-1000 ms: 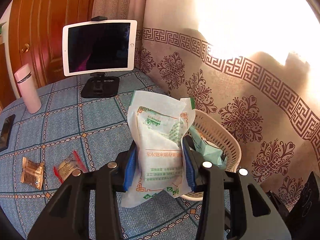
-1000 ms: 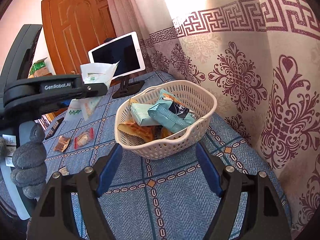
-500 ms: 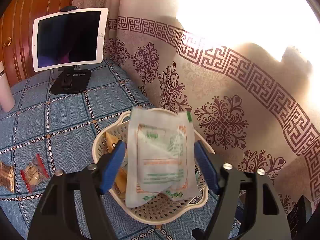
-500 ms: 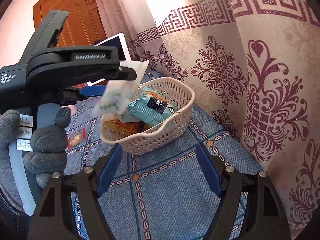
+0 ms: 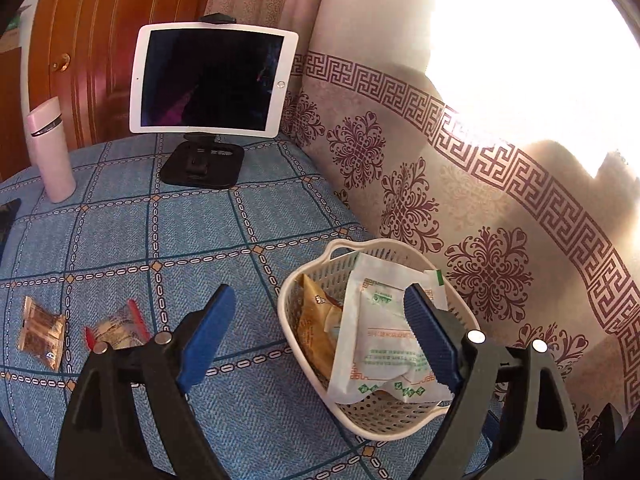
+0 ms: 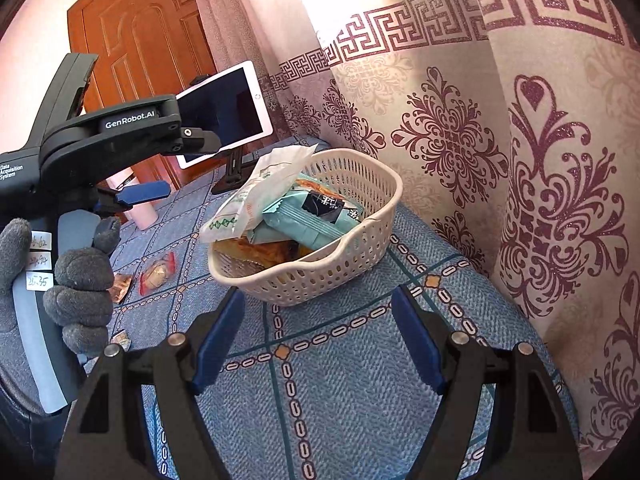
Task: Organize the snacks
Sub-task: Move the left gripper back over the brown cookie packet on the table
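Note:
A white packet with green print [image 5: 380, 340] lies in the white perforated basket [image 5: 384, 420], on top of other snacks, leaning over the near rim; it also shows in the right wrist view [image 6: 260, 192] in the basket [image 6: 320, 276]. My left gripper [image 5: 320, 340] is open and empty, held above the basket's left side. My right gripper [image 6: 316, 340] is open and empty, just in front of the basket. Two small wrapped snacks, a red-edged one [image 5: 116, 328] and a brown one [image 5: 40, 332], lie on the blue cloth to the left.
A tablet on a black stand [image 5: 208, 84] stands at the back of the table, with a pink bottle [image 5: 50, 152] to its left. A patterned curtain [image 5: 480, 208] hangs close behind the basket. A dark phone [image 5: 6, 216] lies at the far left edge.
My left gripper opened and let go of the white packet, which dropped into the basket. The left gripper then drew back and to the left.

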